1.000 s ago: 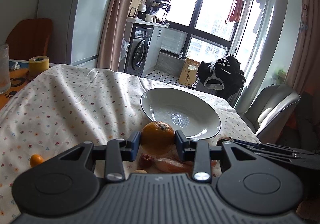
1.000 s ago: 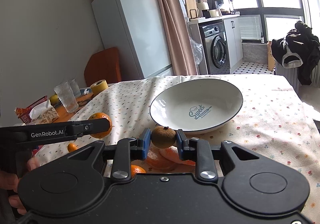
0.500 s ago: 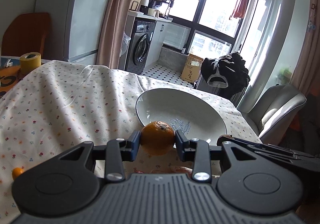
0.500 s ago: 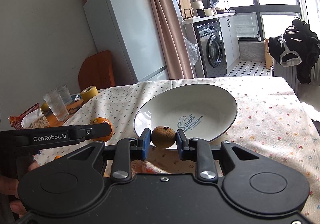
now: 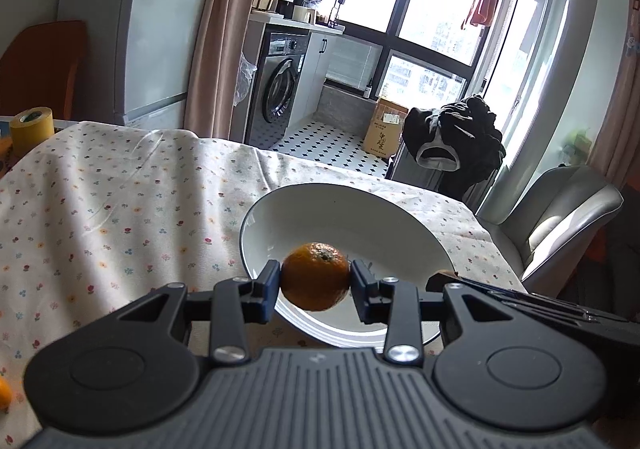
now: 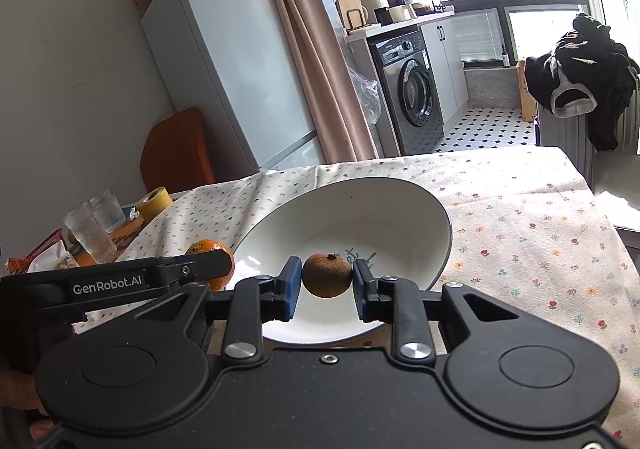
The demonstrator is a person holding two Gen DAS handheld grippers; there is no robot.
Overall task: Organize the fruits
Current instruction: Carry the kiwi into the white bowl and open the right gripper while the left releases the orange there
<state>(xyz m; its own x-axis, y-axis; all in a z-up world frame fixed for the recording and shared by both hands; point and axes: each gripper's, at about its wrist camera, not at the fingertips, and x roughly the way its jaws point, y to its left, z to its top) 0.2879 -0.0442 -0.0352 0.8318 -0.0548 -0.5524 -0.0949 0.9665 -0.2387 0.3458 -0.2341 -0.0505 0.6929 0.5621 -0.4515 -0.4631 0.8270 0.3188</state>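
A: Both grippers have carried forward since a second ago; the loose fruit by the table edge has dropped out of view and the bowl now sits under the fingers. Left gripper point(image 5: 315, 283) clamped on an orange point(image 5: 315, 276), one pad on each side.

B: Right gripper point(image 6: 327, 283)?

A: Closed on a brown fruit point(image 6: 327, 275), dull and rough-skinned, dry calyx up. Can't name the kind. Held level, pads squarely on its flanks.

B: Where are they relative to the bowl point(image 6: 436, 209)?

A: Both fruits hang above its near half, clear of the white floor. Bowl is empty, with blue lettering partly hidden behind the brown fruit. From the right camera, the left gripper's arm crosses just beside the near-left rim, orange showing behind it.

B: Step?

A: Carry nearly done; release comes next, by my reading. Each hand should lower until its fruit is close to the bowl floor, then open. Dropped from height, round fruit could roll up the sloped wall. Better to set them apart so they don't knock.

B: Anything left out?

A: A small orange fruit point(image 5: 3, 393) lies on the cloth point(image 5: 120, 209) at far left.
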